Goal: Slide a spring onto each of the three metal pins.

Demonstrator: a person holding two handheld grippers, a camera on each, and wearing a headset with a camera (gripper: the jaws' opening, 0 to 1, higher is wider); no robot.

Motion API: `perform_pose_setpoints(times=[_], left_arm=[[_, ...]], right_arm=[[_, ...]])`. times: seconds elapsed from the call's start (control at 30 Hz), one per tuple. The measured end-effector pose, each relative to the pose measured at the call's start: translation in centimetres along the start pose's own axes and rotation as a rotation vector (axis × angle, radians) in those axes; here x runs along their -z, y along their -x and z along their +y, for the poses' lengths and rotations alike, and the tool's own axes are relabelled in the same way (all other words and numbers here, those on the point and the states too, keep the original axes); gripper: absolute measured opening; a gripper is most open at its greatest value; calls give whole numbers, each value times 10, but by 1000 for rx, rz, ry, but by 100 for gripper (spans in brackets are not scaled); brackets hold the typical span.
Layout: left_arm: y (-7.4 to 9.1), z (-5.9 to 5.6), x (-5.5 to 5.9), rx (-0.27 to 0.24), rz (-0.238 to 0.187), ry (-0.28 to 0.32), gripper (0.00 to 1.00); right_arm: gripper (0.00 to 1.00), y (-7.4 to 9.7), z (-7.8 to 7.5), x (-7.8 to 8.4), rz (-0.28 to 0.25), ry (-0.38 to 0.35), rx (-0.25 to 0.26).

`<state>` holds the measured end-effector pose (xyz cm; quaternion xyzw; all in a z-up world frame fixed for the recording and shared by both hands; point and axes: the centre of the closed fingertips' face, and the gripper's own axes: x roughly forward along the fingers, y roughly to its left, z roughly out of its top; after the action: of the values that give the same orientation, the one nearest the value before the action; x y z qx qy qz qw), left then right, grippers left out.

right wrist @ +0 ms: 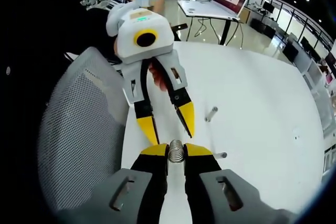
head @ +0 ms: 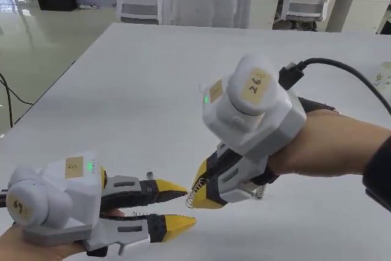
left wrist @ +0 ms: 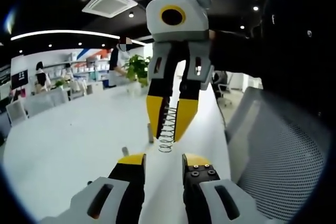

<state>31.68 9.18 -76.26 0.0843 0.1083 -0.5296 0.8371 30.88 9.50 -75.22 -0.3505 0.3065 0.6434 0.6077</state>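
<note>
While the right gripper's black, yellow-tipped jaws pinch a thin steel coil spring with its long axis along them, the nearest short grey metal pin sits just beside at 3 o'clock, looking bare. A 2nd pin stands on the white table at 1 o'clock. The left gripper faces it at 12 o'clock, jaws spread and empty.

White table. Left gripper, low at left, jaws apart. Right gripper opposite, clamping a spring.
</note>
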Motion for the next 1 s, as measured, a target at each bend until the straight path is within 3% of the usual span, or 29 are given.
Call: perform_pose_setpoints(times=[0.6, 1.0], left_arm=[[27, 12, 23, -109, 14, 111, 41], [38, 20, 24, -175, 0, 138, 48]], right_arm=[[8, 3, -9, 9, 22, -3, 23], [8, 9, -13, 13, 29, -10, 34]])
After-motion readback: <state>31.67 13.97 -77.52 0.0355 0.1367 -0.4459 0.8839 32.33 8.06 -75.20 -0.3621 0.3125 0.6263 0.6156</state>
